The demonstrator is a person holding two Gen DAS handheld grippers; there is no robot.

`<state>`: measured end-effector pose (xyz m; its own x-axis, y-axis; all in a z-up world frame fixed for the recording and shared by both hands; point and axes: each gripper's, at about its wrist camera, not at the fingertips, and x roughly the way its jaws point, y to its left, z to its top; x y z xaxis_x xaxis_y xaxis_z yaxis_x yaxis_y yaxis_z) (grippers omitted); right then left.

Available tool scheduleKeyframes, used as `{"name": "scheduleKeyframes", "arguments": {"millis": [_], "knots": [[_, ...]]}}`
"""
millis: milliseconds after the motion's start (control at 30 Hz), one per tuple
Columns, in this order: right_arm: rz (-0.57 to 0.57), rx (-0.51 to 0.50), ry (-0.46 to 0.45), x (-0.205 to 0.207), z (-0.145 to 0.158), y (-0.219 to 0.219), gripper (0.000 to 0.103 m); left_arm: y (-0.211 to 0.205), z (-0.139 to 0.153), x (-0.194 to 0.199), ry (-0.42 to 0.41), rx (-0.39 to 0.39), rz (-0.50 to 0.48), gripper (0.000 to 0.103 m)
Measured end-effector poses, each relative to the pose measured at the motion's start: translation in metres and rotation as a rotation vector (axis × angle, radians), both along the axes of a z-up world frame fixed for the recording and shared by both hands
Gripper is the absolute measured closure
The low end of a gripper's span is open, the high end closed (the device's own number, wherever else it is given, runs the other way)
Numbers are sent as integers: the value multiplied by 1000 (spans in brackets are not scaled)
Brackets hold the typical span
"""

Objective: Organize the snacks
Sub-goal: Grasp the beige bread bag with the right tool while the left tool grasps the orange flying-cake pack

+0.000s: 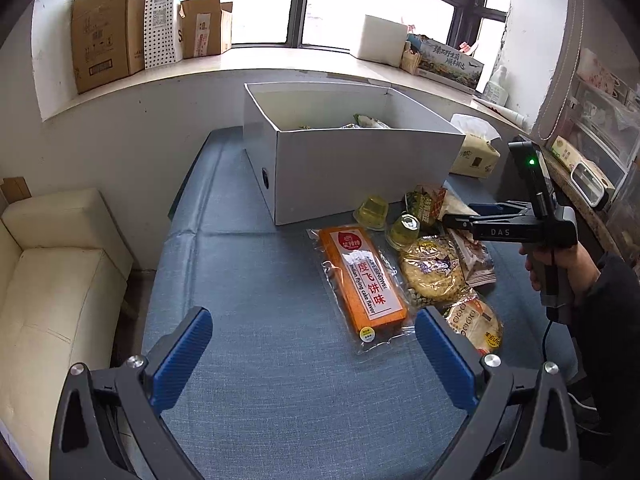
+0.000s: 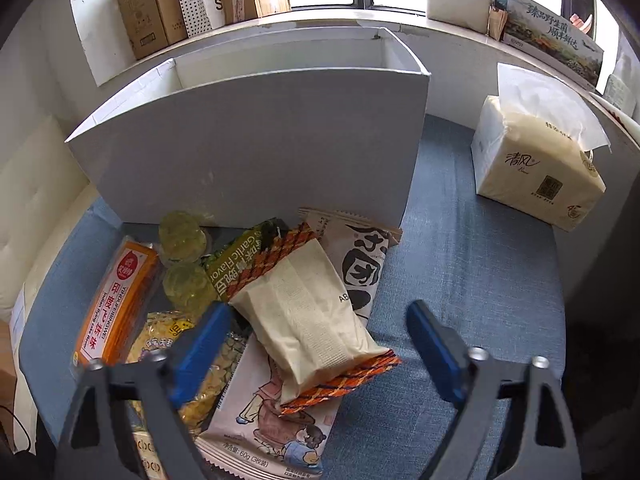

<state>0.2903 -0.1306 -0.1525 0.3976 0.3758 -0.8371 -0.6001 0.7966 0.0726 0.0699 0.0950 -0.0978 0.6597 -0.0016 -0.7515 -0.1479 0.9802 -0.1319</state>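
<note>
Left wrist view:
Left gripper (image 1: pixel 314 344): jaws spread wide with nothing between them, hanging over bare blue tablecloth (image 1: pixel 248 280).
Orange flying-cake pack (image 1: pixel 362 282): lies flat on the cloth, just ahead of the right-hand blue pad; a long clear sleeve around a stiff orange slab. It looks light, glossy and likely slippery, so a pinch across the narrow width near mid-length should hold best.
Jelly cups (image 1: pixel 404 226): two small clear cups between the pack and the white box (image 1: pixel 344 168); rigid, smooth and rounded, liable to squirt out of flat pads.
White box: open-topped, at the far end of the table, with a few wrapped things already showing inside.
Right gripper (image 1: pixel 460 222): held in a hand (image 1: pixel 560 268) at the right, reaching over the snack pile; how far its jaws stand apart cannot be told here.

Right wrist view:
Right gripper (image 2: pixel 316 344): jaws partly open, straddling the near end of the beige snack bag (image 2: pixel 312 316); the pads do not yet press on it.
Beige snack bag: lies tilted on top of the pile in front of the box wall. It looks puffy, soft and light, with orange plaid crimped ends, so a squeeze across the belly may crush what is inside.
Neighbours: a garlic-flavour packet (image 2: pixel 236 260) and an illustrated packet (image 2: pixel 272 420) lie under it and could drag along.
Tissue pack (image 2: pixel 536 168): well apart at the right.
</note>
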Motion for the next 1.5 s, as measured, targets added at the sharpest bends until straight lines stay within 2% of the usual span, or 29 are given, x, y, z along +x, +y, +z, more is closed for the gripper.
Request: {"name": "scheduleKeyframes", "arguments": {"millis": [33,133,367,600,767,867,1000,1067,1200,1400,1467,1500], "knots": [[8,10,-8,-2,1,-1,44,0,-1,1,2,0,-2,0],[8,-8,-28,-9,4,-3,52,-1,-5,5,16,-3,-1,0],[-54,134,-54,-37,29,-34,53,-5,-15,19,44,-51,-6,0],[-75,264,-98,-82,67,-52,53,-12,-37,69,119,-105,18,0],[-94,282,-119,-110,74,-61,53,-23,-53,115,186,-47,76,0],[-109,307,-97,-119,69,-66,53,-27,-65,143,227,-14,104,0],[-128,313,-79,-123,61,-70,53,-27,-83,167,297,-14,137,0],[-130,314,-74,-124,59,-71,53,-28,-89,172,311,-30,133,0],[-132,312,-74,-125,59,-73,53,-43,-93,174,311,64,117,0],[-123,298,-67,-126,55,-69,53,-39,-97,163,296,61,99,1],[-120,293,-66,-128,53,-67,53,-38,-97,153,280,67,87,7],[-120,294,-63,-128,52,-67,52,-39,-93,148,268,72,82,21]]}}
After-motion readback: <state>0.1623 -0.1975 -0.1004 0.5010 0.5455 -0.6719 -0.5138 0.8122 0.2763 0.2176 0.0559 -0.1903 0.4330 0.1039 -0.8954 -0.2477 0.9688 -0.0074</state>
